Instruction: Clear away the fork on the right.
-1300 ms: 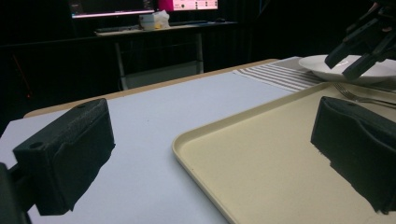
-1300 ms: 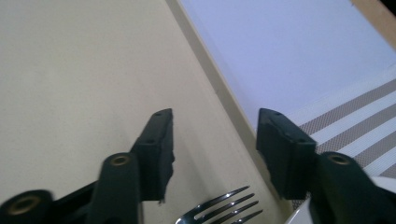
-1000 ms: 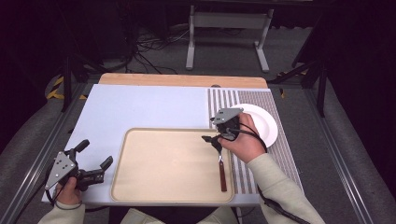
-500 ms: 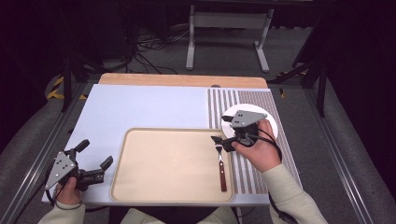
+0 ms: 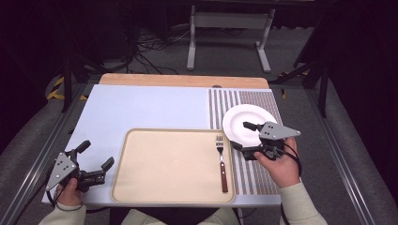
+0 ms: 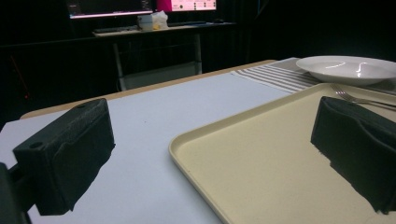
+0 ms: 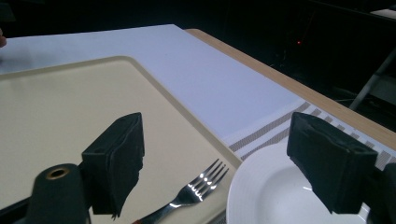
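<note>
1. High view: a person is sitting at the near edge of a table point(image 5: 141, 110) covered by a pale blue-white mat, with a grey striped placemat point(image 5: 256, 176) lying along its right side.
2. A beige tray point(image 5: 171, 164) is lying at the near middle of the table, its long side running along the near edge.
3. A fork point(image 5: 221, 161) with a reddish-brown handle is lying inside the tray beside its right edge, tines pointing toward the far edge of the table.
4. A white plate point(image 5: 239, 122) is sitting on the striped placemat, just beyond the tray's far right corner.
5. The right gripper point(image 5: 245, 137) is hovering at the near right part of the plate, held in the person's right hand point(image 5: 280, 164); its jaws are standing wide apart and holding nothing.
6. In the right gripper view, one jaw is hanging over the tray near the fork's tines point(image 7: 205, 179) and the other over the plate point(image 7: 271, 196).
7. The left gripper point(image 5: 96, 157) is resting at the near left corner of the table, just left of the tray, in the left hand point(image 5: 69, 190); its jaws are also spread wide and empty.
8. In the left gripper view, one jaw is sitting over the mat and the other over the tray point(image 6: 261, 158), with the plate point(image 6: 348, 67) and fork point(image 6: 355, 97) showing farther off.
</note>
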A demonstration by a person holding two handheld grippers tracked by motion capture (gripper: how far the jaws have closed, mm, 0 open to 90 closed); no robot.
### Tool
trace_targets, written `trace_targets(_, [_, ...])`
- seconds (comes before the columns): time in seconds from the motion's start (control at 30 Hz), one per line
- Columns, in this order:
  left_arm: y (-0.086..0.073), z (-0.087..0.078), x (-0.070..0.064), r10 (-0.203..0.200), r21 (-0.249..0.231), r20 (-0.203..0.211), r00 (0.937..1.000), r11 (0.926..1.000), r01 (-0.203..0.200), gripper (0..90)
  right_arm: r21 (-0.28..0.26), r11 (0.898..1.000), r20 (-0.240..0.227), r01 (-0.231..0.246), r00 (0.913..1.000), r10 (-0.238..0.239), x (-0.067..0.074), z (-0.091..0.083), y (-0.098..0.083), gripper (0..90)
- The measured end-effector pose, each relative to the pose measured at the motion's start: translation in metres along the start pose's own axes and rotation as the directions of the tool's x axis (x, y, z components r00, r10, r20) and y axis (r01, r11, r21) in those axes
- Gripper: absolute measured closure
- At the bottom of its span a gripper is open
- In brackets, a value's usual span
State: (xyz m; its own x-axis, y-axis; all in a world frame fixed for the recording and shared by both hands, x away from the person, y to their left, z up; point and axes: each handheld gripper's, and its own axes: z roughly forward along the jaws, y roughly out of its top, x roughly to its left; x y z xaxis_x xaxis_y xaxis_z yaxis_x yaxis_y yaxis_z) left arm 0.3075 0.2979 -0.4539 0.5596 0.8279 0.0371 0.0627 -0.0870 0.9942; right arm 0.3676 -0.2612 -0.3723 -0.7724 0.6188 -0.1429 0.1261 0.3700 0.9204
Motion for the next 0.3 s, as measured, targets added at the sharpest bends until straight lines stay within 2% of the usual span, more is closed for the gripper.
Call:
trace_targets(0.17, [-0.001, 0.000, 0.001, -0.005, 0.000, -0.003, 1.0000, 1.0000, 0.005, 0.0, -0.055, 0.998, 0.023, -0.033, 0.9992, 0.034, -0.001, -0.014, -0.021, 19.0])
trace_targets(0.3, [-0.001, -0.001, 0.001, -0.012, -0.009, -0.001, 0.9999, 0.9999, 0.012, 0.0, -0.119, 0.990, 0.061, -0.079, 0.9943, 0.087, -0.001, -0.024, -0.046, 19.3])
